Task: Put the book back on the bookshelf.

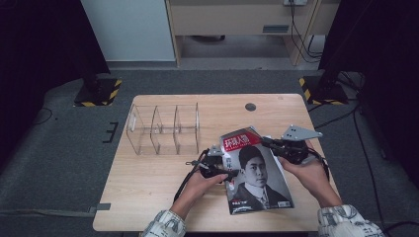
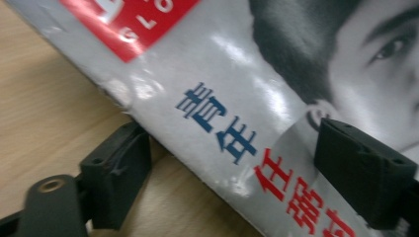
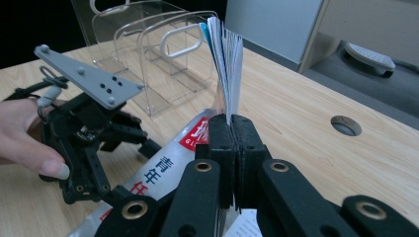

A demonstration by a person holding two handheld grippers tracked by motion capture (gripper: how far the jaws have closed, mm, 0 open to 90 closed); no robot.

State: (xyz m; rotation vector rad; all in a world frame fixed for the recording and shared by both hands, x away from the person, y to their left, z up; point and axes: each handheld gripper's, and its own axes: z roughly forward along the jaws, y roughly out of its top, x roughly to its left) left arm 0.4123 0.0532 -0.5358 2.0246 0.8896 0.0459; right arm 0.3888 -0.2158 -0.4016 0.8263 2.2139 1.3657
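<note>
Standing at the left of the table (image 1: 148,177), the clear acrylic rack (image 1: 165,129) with its upright dividers waited with its slots free. Just right of it, the left gripper (image 1: 221,168) had its jaws apart around the magazine's spine edge, one pad under it against the wood and the other over the cover, neither pressing; the left gripper view showed the glossy cover (image 2: 257,113) passing between them. The magazine (image 1: 254,173) itself lay tilted near the front right of the table, its lower end on the wood and its far edge lifted. At that far edge the right gripper (image 1: 271,143) was clamped tight on the pages, which fanned out above its closed pads in the right gripper view (image 3: 226,59).

Judging by this, the magazine would handle as light but floppy: thin, soft pages that sag and splay, under a slick cover that could slide in the pads. A hold close to the bound spine looked safest, since that edge is stiffest; pinching loose page edges alone risked creasing or tearing them.
</note>
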